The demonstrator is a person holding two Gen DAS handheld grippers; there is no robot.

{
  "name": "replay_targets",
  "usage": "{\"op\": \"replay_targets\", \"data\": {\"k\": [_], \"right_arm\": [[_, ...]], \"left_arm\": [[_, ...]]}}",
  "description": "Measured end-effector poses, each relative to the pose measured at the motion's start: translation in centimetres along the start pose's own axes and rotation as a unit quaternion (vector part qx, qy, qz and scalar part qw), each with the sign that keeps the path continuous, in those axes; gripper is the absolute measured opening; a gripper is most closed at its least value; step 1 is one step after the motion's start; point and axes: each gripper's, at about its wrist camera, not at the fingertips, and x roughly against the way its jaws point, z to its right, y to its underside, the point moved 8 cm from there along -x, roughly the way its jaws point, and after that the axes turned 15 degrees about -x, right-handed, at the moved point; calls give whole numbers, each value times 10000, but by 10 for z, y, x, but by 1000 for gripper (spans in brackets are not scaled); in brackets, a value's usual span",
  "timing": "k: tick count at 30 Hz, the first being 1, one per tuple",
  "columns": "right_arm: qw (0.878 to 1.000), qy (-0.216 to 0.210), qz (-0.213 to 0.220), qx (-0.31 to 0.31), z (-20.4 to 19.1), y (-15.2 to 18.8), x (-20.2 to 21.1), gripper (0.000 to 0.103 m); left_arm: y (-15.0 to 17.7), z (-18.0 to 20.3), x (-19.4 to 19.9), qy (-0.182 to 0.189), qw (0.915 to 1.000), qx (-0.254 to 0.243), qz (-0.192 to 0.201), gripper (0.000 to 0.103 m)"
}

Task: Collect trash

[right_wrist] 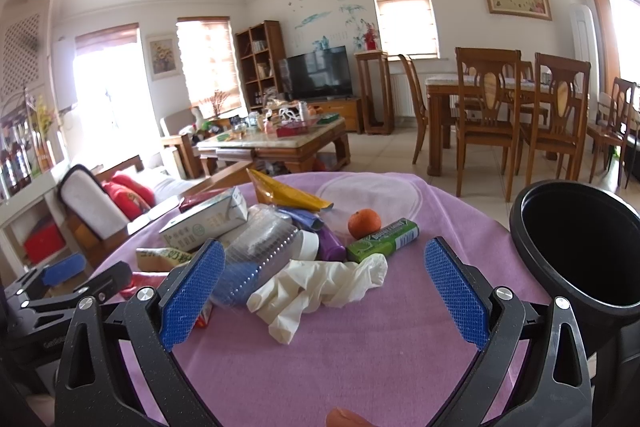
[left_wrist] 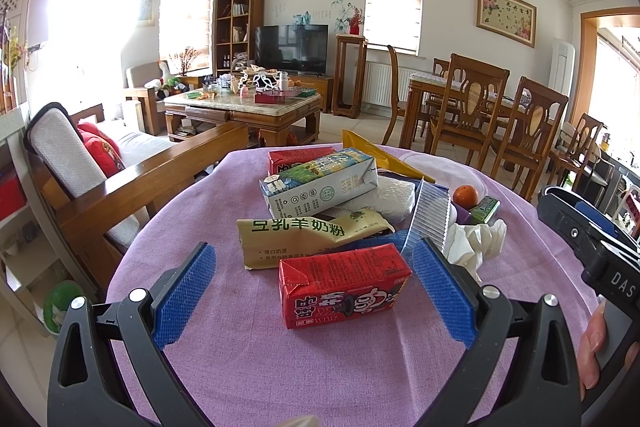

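Left wrist view: two red cartons (left_wrist: 343, 283), one orange (left_wrist: 465, 196); left gripper (left_wrist: 314, 291), right gripper (right_wrist: 324, 289) fingers spread, empty

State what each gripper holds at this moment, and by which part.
Nothing is held. The left gripper is open around the red carton; the right gripper is open above the white glove.

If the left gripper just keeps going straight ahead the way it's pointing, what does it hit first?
Most likely the red drink carton, lying on the purple cloth between the open left gripper's fingers; the beige milk-powder packet lies just behind it.
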Motion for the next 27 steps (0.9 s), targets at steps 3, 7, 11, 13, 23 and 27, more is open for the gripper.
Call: {"op": "replay_targets", "data": {"k": [3, 7, 11, 13, 23, 27], "right_arm": [[10000, -3, -50, -50, 0, 2, -2, 99], [9986, -247, -381, -254, 0, 7, -9, 99], [9968, -390, -700, -34, -2, 4, -21, 99], [9969, -245, -693, 268, -6, -3, -29, 99], [9721, -583, -1776, 1417, -51, -38, -115, 95], [9541, -859, -2398, 1576, -71, -33, -160, 82]], "left_arm": [[3, -4, -2, 68, 9999, 142, -21, 98], [1, -15, -13, 646, 9973, 353, -35, 98], [-15, -33, -32, 782, 9965, 215, -204, 98], [-22, -37, -49, 1005, 9941, 145, -386, 98], [-29, -35, -137, 1379, 9780, -1026, -1179, 98], [-27, -27, -147, 1463, 9719, -1383, -1220, 98]]}}
